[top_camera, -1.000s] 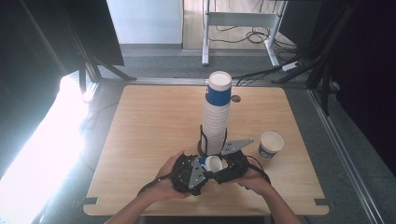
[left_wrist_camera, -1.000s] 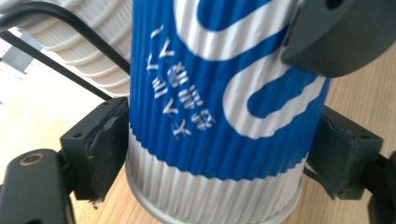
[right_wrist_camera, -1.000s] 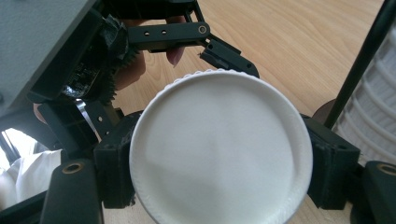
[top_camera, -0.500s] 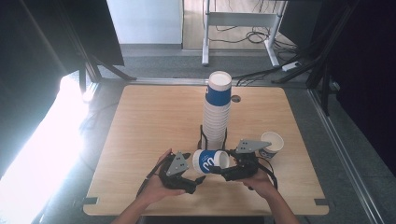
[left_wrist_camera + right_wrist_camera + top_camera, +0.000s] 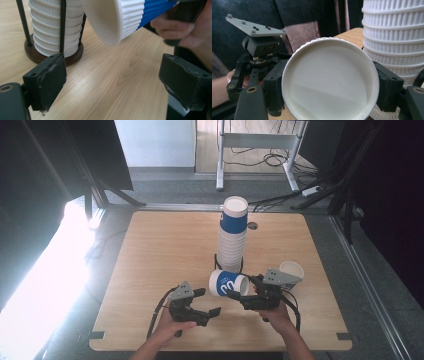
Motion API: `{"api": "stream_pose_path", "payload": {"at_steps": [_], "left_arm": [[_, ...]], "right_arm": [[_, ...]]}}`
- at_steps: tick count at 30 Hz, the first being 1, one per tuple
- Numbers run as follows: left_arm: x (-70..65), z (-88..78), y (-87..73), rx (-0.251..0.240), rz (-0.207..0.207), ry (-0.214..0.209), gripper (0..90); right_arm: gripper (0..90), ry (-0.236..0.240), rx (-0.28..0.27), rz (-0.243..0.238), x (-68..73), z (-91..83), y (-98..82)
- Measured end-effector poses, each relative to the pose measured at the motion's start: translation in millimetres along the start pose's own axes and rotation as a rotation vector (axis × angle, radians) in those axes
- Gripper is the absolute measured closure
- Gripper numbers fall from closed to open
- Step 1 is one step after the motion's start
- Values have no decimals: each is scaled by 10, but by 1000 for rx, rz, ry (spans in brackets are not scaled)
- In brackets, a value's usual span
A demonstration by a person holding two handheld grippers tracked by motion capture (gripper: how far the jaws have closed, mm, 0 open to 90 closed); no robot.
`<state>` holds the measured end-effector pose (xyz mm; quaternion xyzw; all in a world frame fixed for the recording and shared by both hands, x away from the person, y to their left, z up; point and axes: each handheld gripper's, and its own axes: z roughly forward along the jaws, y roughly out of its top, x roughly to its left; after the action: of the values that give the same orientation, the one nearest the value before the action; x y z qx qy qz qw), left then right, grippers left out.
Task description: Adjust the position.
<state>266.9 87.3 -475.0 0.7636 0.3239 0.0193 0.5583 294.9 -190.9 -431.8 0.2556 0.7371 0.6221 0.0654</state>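
Observation:
My right gripper [image 5: 236, 295] is shut on a blue and white ribbed paper cup [image 5: 227, 284], held on its side above the table's front. In the right gripper view the cup's white base [image 5: 329, 85] sits between the two jaws. My left gripper [image 5: 209, 302] stands open to the cup's front left, with nothing between its jaws. In the left gripper view the cup's open mouth [image 5: 110, 22] hangs above and beyond the wide-apart pads [image 5: 51, 80]. A tall stack of the same cups [image 5: 233, 235] stands in a black wire holder just behind.
A single cup [image 5: 292, 270] stands upright on the wooden table [image 5: 150, 255] to the right of my right hand. The holder's dark round base [image 5: 35, 53] is close to the left jaw. Black frames and cables lie beyond the table's far edge.
Both grippers were together around the cup a second ago. The left gripper has let go and drawn away to the left; the right gripper has turned the cup onto its side.

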Motion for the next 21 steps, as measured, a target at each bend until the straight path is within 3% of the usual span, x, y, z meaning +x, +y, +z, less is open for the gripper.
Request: {"api": "stream_pose_path", "payload": {"at_steps": [4,14,17,21], "left_arm": [[29,19,1,-33,-82,-49,84],[74,84,9,-86,-240,-157,84],[80,99,9,-90,-268,-176,84],[78,99,13,-91,-268,-172,85]], "right_arm": [[265,-15,-31,-4,8,4,-39],[265,-36,-82,-13,36,30,-136],[265,-42,-102,-16,36,28,-154],[265,-47,-105,-25,42,32,-179]]}}
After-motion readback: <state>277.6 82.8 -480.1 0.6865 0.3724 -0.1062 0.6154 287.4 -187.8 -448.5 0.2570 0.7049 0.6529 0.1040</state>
